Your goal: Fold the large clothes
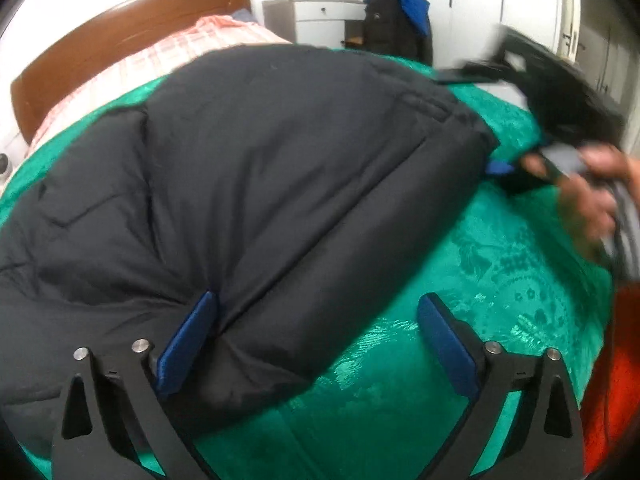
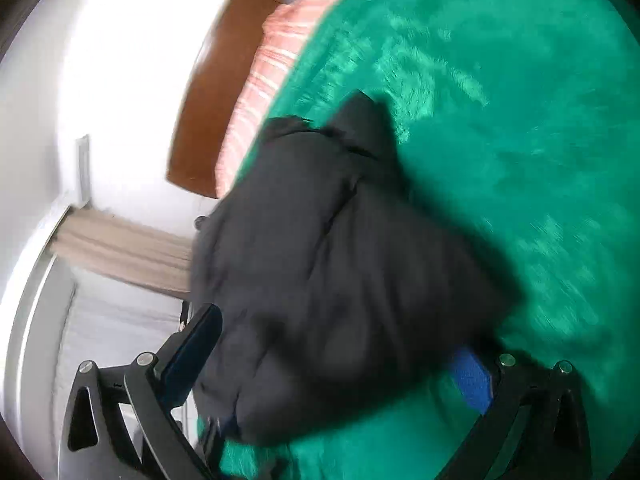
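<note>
Left gripper (image 1: pixel 316 336): wide open, holding nothing. Its left blue pad (image 1: pixel 186 344) pushes against the near edge of the coat. Its right blue pad (image 1: pixel 446 348) is over the bare green cover.

Right gripper (image 2: pixel 340 364): wide open, and a puffy corner of the coat sits between its two sides. The picture is too blurry to tell if the pads press the cloth. From the left camera it shows far to the right, at the coat's far end, with a person's hand (image 1: pixel 592 196) on it.

Black puffy coat (image 1: pixel 240 184): it lies flat on the bed, spread wide. One end is near the left gripper, the other end reaches the right gripper.

Green bed cover (image 1: pixel 460 320): shiny, with flower shapes. The coat rests on top of it.

Pink striped pillow (image 1: pixel 168 52): at the head of the bed, past the coat.

Brown headboard (image 1: pixel 120 28): behind the pillow.

White cabinet (image 1: pixel 328 20): by the far wall, its drawer is closed, so its inside is hidden.

Dark clothes with a blue piece (image 1: pixel 400 20): piled beside the cabinet.
</note>
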Motion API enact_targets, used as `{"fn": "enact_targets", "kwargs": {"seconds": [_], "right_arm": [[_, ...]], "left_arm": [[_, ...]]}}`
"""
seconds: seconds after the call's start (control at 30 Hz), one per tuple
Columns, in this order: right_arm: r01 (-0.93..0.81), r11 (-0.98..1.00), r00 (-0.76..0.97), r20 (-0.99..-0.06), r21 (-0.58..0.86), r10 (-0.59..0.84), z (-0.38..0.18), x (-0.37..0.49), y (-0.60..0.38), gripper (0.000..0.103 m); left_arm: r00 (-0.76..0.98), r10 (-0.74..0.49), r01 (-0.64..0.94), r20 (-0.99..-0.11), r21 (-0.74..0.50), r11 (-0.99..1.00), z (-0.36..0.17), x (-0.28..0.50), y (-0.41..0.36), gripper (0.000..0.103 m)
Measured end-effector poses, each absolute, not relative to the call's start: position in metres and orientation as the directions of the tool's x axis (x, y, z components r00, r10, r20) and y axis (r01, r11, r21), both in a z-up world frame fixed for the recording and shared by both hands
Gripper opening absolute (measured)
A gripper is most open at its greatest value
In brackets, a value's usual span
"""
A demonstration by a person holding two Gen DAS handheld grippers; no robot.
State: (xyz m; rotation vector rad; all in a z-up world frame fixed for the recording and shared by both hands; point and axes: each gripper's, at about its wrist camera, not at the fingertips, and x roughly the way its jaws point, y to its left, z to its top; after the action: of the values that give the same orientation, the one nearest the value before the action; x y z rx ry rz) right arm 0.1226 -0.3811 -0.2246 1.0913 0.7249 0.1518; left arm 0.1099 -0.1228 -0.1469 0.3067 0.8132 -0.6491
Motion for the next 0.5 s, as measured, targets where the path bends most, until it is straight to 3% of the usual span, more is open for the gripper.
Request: {"fn": "enact_targets", "kwargs": {"seconds": [0.03,0.07,0.1,0.17,0.27,0.33,0.4,0.5], "right_arm": [[0.23,0.479,0.773,-0.458,0.847,0.439,-0.222,0.133,-0.38,0.102],[0.208,0.478,0.784,-0.437,0.853,0.44,-0.218,0.142,-0.377,0.094],[0.182,0.482,0.796,-0.416,0.857,0.439,-0.212,0.149,-0.373,0.065],[0.146,0.58,0.804,-0.438,0.801,0.402,-0.182,0.157,-0.355,0.039],[-0.011,0.809,0.831,-0.444,0.587,0.334,-0.105,0.152,-0.299,0.035],[-0.11,0.919,0.851,-0.443,0.378,0.284,-0.058,0.145,-0.251,0.034],[-0.19,0.962,0.867,-0.426,0.197,0.258,-0.025,0.14,-0.204,0.034],[-0.288,0.955,0.883,-0.407,-0.074,0.235,-0.005,0.133,-0.121,0.034]], "left_arm": [[0.498,-0.426,0.644,-0.755,-0.007,0.765,-0.147,0.112,-0.122,0.102],[0.489,-0.432,0.644,-0.757,-0.02,0.764,-0.148,0.113,-0.123,0.102],[0.474,-0.442,0.647,-0.762,-0.039,0.762,-0.149,0.116,-0.121,0.102],[0.448,-0.46,0.649,-0.767,-0.074,0.757,-0.149,0.123,-0.117,0.102],[0.395,-0.512,0.631,-0.763,-0.18,0.755,-0.142,0.135,-0.102,0.102],[0.33,-0.577,0.596,-0.747,-0.309,0.741,-0.129,0.143,-0.081,0.095],[0.285,-0.697,0.515,-0.658,-0.508,0.69,-0.102,0.151,-0.027,0.091],[0.39,-0.721,0.431,-0.573,-0.579,0.693,-0.068,0.158,0.059,0.096]]}}
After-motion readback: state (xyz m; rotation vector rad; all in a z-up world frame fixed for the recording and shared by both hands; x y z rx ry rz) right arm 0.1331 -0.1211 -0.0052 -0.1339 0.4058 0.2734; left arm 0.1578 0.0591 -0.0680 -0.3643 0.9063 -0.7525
